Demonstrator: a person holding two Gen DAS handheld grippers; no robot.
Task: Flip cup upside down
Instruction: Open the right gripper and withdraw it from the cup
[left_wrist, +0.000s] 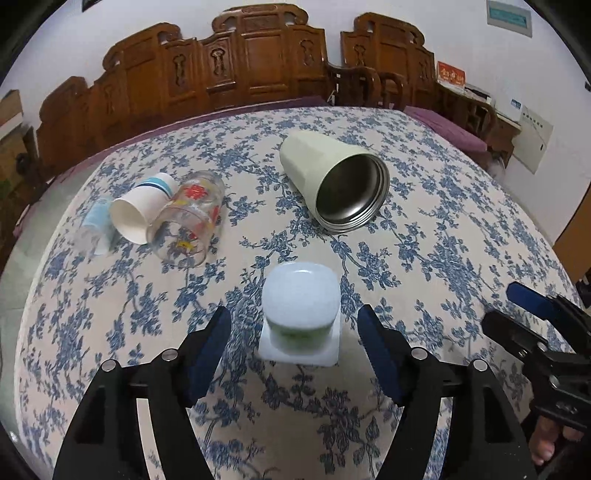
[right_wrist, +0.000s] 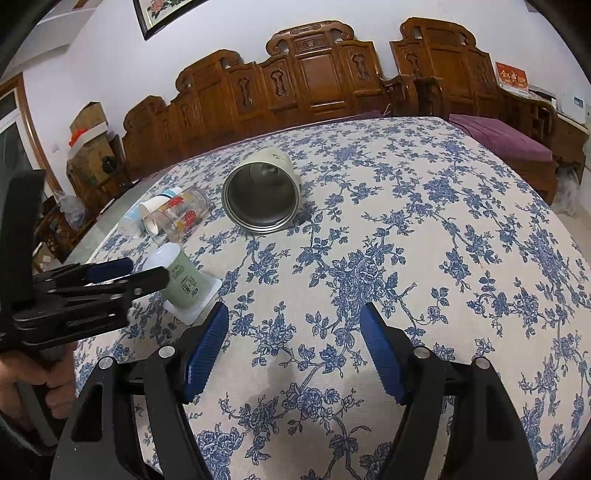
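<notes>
A small green-and-white plastic cup (left_wrist: 301, 314) stands upside down on its wide white rim, just in front of my open left gripper (left_wrist: 294, 321); the jaws are apart on either side of it, not touching. It also shows in the right wrist view (right_wrist: 184, 280), with the left gripper (right_wrist: 114, 275) beside it. A cream steel tumbler (left_wrist: 332, 177) lies on its side, mouth toward me. A paper cup (left_wrist: 142, 206), a printed glass (left_wrist: 188, 221) and a clear cup (left_wrist: 94, 229) lie on their sides at left. My right gripper (right_wrist: 293, 321) is open and empty over the cloth.
The table carries a blue floral cloth (left_wrist: 443, 240). Carved wooden chairs (left_wrist: 258, 62) stand behind the far edge. The right gripper (left_wrist: 532, 306) shows at the right edge of the left wrist view.
</notes>
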